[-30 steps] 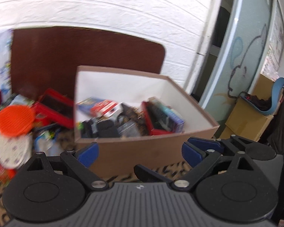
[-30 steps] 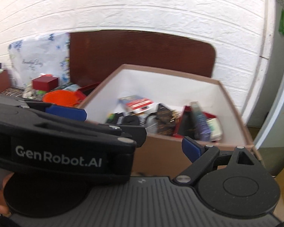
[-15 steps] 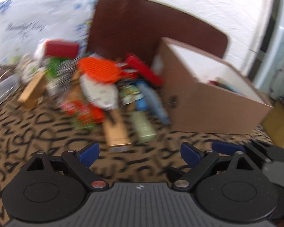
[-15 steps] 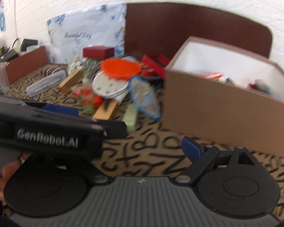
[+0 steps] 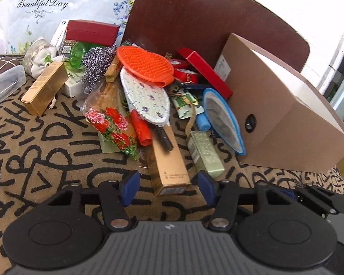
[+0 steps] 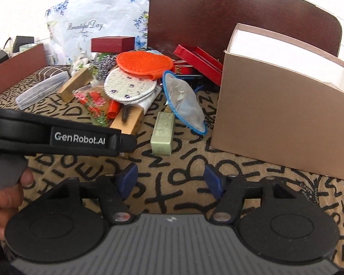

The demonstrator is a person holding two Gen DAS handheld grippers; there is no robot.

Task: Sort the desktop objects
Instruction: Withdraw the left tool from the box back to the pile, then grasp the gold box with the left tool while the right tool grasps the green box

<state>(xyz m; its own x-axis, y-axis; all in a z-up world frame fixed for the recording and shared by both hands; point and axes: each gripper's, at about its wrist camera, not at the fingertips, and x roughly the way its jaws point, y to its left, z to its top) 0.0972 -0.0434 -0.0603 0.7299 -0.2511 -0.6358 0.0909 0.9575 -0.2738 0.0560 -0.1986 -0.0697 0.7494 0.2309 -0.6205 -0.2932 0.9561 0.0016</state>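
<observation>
Counter point(image 5: 45, 151): covered by a tan cloth with black letters; it carries all the things.
Cardboard box point(image 5: 279, 119): the largest thing, it stands at the right side of the counter, open at the top, white inside; a dark brown board point(image 5: 206, 16) is behind it.
Pile of objects: it lies in the middle of the counter, just left of the cardboard box, toward the back edge.
Orange brush mat point(image 5: 146, 65): on top of the pile, partly over a white oval pad point(image 5: 146, 98) with small purple flowers.
Blue-rimmed mesh pouch point(image 5: 224, 119): it leans at the foot of the cardboard box.
Tan long box point(image 5: 169, 165): the nearest piece of the pile, its end points to the left gripper; a black pen lies over it.
Green small box point(image 5: 205, 153): just right of the tan long box, flat on the cloth.
Left gripper point(image 5: 168, 186): tilted down toward the pile, above the cloth; its fingers point(image 5: 129, 186) are closing at middle width, the end of the tan long box is between them in the view, and the pads do not press on it.
Right gripper point(image 6: 169, 180): tilted down, beside the left gripper, above bare cloth before the green small box; its fingers point(image 6: 127, 178) are closing, nothing between them.
Person's hand point(image 6: 5, 197): it grasps the handle of the left gripper, at the left edge of the right wrist view.
</observation>
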